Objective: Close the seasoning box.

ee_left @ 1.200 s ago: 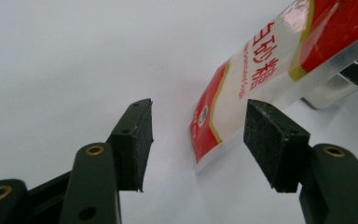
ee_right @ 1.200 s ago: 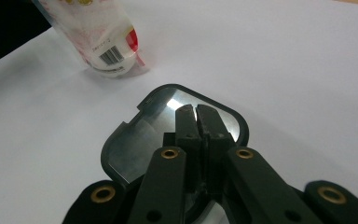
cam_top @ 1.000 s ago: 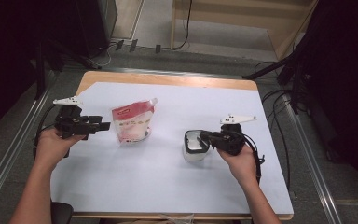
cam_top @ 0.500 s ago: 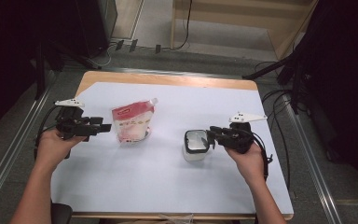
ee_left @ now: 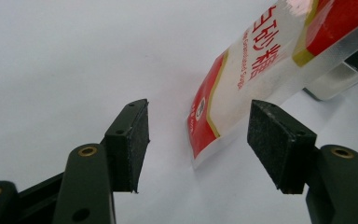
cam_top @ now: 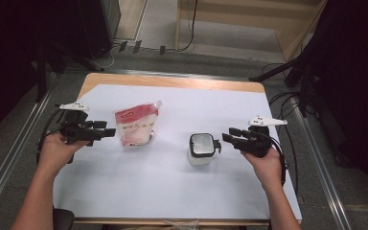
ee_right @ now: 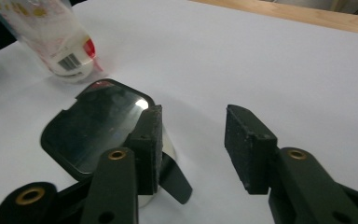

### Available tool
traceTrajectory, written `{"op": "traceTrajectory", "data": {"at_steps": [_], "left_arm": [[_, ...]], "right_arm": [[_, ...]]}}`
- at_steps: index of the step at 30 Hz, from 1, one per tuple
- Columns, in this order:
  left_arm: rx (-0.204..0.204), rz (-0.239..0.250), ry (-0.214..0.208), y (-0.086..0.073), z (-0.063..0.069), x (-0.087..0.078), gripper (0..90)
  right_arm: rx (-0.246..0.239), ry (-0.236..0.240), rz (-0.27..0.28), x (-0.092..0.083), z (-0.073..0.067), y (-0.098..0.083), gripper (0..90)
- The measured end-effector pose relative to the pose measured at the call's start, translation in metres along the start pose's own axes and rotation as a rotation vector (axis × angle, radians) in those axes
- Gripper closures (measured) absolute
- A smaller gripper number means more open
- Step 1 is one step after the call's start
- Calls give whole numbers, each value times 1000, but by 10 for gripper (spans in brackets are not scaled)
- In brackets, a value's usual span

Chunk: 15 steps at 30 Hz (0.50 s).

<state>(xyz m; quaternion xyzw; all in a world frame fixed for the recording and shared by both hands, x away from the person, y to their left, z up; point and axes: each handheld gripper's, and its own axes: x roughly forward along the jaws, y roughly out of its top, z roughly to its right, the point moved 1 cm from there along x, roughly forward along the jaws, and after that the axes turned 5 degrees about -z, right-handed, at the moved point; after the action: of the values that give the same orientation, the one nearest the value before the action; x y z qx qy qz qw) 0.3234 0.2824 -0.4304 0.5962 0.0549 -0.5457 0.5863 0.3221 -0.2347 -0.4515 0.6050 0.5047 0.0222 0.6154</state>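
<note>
Pouch point(cam_top: 135, 125) standing mid-table, soft and slippery — you're taking its top seam | left gripper point(cam_top: 106, 134) gaping beside it | right gripper point(cam_top: 226, 135) — jaws just opening, empty — beside rigid container point(cam_top: 201, 149)

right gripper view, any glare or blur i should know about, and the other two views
Right gripper view: the container's dark lid mirrors the room, with a bright glare patch by its far corner; the sugar pouch behind is soft. Left gripper view: glare on the pouch's top edge, jaws sharp. High view: the white table cover is evenly lit, the surroundings very dark.
</note>
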Motion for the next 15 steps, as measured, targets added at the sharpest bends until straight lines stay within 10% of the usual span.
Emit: {"op": "traceTrajectory", "data": {"at_steps": [15], "left_arm": [[4,-3,-1,-2,-1,4,376]], "right_arm": [[57,-59,-2,-1,25,-15,506]]}}
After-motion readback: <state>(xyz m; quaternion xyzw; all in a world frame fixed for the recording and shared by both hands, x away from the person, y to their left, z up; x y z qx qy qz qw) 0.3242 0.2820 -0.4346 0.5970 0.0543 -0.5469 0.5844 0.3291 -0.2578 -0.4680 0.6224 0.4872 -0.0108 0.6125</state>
